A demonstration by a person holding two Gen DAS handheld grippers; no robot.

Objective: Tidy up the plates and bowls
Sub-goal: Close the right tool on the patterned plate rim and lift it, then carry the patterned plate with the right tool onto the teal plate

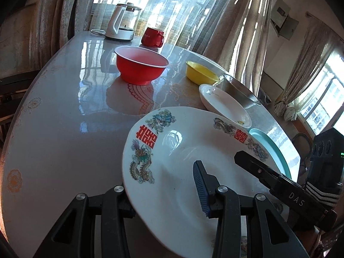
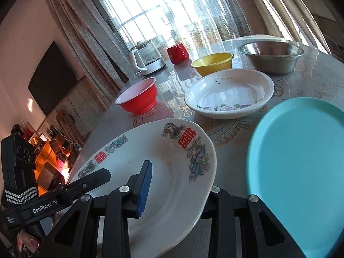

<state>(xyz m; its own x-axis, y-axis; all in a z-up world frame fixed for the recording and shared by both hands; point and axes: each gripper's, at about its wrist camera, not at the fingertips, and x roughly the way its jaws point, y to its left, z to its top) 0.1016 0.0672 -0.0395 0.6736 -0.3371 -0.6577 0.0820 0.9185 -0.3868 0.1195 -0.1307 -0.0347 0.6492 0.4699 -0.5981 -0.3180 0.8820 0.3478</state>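
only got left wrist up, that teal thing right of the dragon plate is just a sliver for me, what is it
Observer: A large teal plate, lying flat on the table with nothing on it.
Operator: white dish past it, whats the pattern
Observer: The white dish has purple flowers along its near inside rim.
Operator: anything in the steel bowl
Observer: The steel bowl looks empty inside.

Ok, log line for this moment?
left gripper: fingers straddle dragon plate rim, closure unclear | right gripper: same plate, opposite rim | teal plate: on table beside it
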